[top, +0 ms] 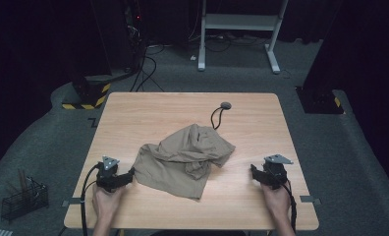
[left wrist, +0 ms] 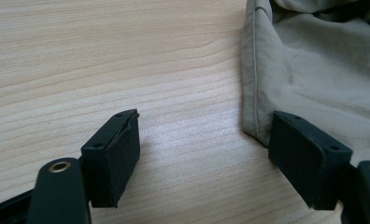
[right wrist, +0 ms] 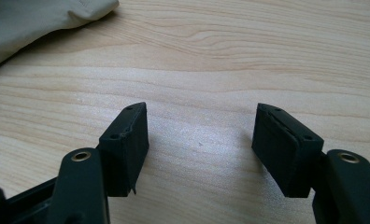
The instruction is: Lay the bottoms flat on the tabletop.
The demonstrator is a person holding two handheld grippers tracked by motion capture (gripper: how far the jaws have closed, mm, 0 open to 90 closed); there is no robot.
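garment: khaki cloth (top: 185,160) crumpled mid-bench (top: 133,105), long axis running from near-left corner to far-right
left gripper (top: 129,175): jaws wide open, holding nothing; hemmed corner (left wrist: 255,116) of cloth lies just beside one jaw, possibly touching it, hard to tell
right gripper (top: 254,170): jaws wide open, empty, bare wood between them; cloth edge (right wrist: 43,18) well apart, ahead and off to one side
nearer hand: left
next move, likely: left closes on corner; right must travel in first
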